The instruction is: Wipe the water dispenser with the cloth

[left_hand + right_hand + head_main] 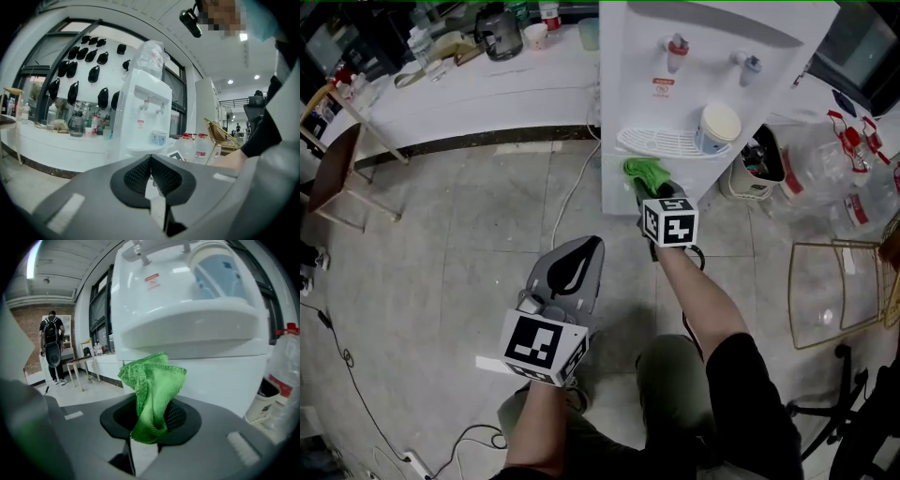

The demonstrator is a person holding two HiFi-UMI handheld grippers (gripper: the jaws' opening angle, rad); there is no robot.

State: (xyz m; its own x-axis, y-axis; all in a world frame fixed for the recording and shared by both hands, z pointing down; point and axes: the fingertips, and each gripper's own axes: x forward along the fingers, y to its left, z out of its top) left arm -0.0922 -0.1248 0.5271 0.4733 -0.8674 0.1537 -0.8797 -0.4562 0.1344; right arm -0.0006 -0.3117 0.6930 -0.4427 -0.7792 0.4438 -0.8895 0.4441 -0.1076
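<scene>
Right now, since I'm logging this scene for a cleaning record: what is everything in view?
water dispenser: one, white, straight ahead
cup: one, cream, on the dispenser's tray
cloth: one, green, in the right gripper's jaws
counter: one, white, far left
water bottles: several, clear with red caps, right
wire chair: one, gold, right
left gripper: one, grey, shut and empty
right gripper: one, grey, shut on the cloth

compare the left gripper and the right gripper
The right gripper is shut on the green cloth; the left gripper is shut on nothing. The right gripper is up at the water dispenser; the left gripper hangs back over the floor. Both carry marker cubes.
</scene>
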